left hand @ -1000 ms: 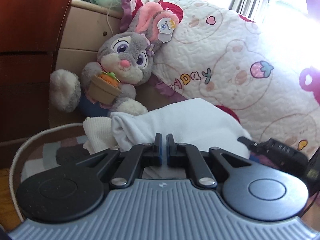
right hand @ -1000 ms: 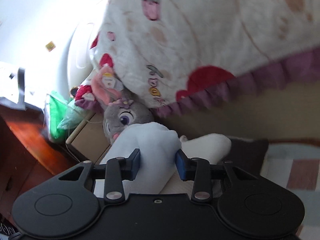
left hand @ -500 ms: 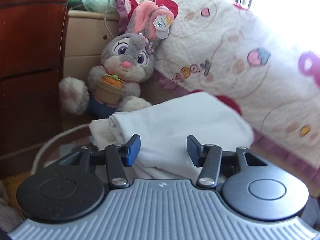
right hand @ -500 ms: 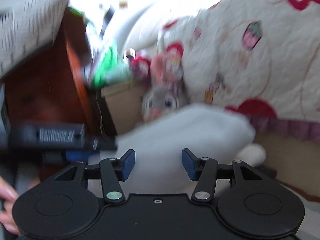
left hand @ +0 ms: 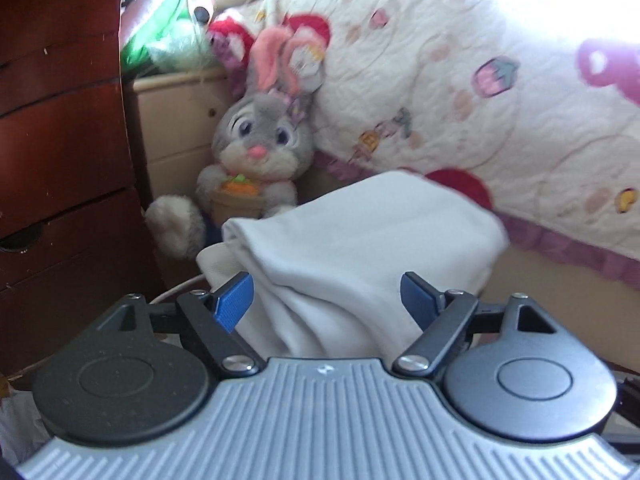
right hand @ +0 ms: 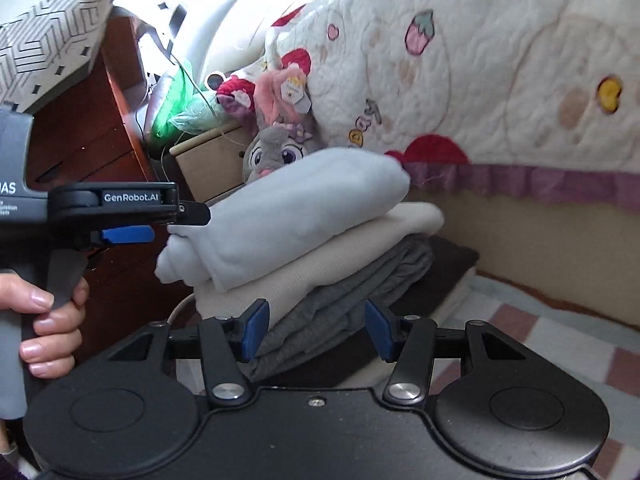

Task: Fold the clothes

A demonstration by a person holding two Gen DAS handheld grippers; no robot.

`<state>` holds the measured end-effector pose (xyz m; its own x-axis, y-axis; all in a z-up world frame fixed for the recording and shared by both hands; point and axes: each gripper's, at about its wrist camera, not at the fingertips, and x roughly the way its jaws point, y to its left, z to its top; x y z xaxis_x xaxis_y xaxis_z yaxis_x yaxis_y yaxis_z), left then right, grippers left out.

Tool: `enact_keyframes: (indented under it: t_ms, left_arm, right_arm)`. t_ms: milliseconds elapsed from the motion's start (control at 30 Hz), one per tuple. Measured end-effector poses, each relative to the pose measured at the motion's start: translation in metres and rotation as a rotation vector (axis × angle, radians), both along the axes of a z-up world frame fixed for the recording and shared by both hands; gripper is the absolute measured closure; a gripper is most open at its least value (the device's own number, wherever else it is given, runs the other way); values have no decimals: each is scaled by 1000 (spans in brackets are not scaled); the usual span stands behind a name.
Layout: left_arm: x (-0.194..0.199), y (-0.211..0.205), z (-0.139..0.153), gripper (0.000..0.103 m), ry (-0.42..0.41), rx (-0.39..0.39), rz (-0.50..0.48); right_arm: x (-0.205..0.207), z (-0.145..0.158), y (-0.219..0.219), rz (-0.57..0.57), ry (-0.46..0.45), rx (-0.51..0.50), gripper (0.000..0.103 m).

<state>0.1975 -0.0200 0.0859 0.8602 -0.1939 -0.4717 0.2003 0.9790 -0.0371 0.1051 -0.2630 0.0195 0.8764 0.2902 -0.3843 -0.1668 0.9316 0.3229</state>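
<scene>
Bedroom floor by quilt (right hand: 460, 80): folded white garment (right hand: 288, 216) placed atop clothes stack (right hand: 320, 280). Left gripper (left hand: 328, 300) fingers opening, gripping nothing; right gripper (right hand: 316, 326) parted, empty. Probably next: fetch another garment.

White top (right hand: 288, 216), cream knit (right hand: 340, 252), grey garment (right hand: 344, 300); grey-pink bunny (left hand: 260, 148); strawberry-print quilt (left hand: 460, 92) with purple frill.
</scene>
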Motion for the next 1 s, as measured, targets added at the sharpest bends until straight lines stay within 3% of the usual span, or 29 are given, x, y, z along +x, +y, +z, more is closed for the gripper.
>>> enact_keyframes:
  t_ms: [200, 433, 600, 1000]
  left_arm:
    - [-44, -20, -1, 15, 26, 74, -80]
    - [-84, -32, -15, 10, 175, 116, -89]
    - [-113, -36, -16, 7, 232, 146, -90]
    - [-167, -43, -10, 5, 279, 204, -92]
  right_arm:
    - [-23, 8, 1, -10, 35, 12, 42]
    - [-57, 12, 3, -50, 83, 10, 38]
    - [-86, 14, 2, -76, 84, 18, 37]
    - [-141, 11, 3, -116, 84, 55, 36]
